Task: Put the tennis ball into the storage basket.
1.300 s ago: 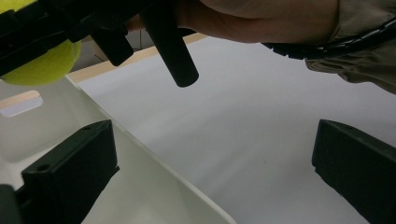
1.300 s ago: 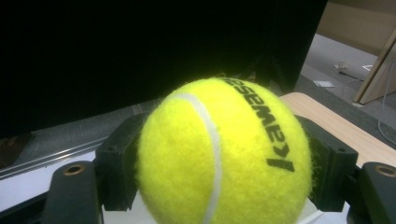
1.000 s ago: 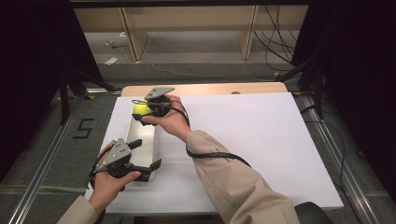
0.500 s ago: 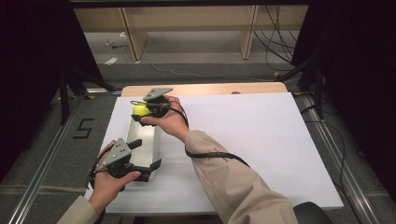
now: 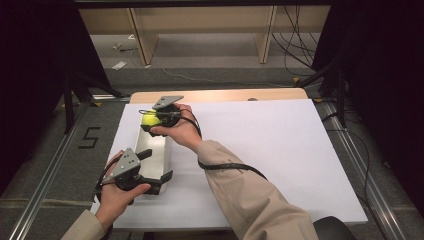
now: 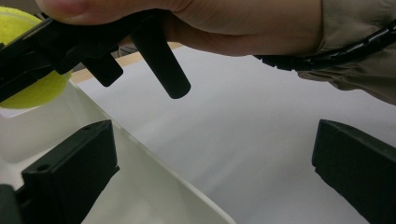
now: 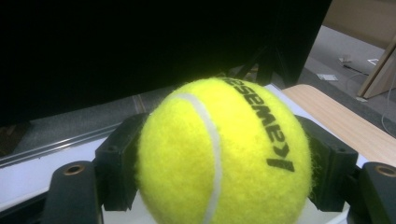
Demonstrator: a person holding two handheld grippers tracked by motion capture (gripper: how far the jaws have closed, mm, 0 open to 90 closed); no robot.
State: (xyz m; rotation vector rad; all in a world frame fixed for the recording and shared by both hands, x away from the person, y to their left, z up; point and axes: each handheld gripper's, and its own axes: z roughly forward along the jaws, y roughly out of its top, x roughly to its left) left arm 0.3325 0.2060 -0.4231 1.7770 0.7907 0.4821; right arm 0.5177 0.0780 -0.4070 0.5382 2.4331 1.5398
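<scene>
On a white-covered table (image 5: 280,150), a long white tray (image 5: 156,150) sits at the left. Above its far end, the right gripper (image 5: 150,120) clamps a yellow tennis ball (image 5: 148,119) between its jaws. The left gripper (image 5: 157,167), jaws spread wide, straddles the tray's near wall.

Your tray (image 5: 162,150) lies along the table's (image 5: 280,150) left edge; your right gripper (image 5: 152,119) holds the ball (image 5: 148,119) above the tray's far end; your left gripper (image 5: 150,170) straddles the tray's near right wall, at the near-left corner.
</scene>
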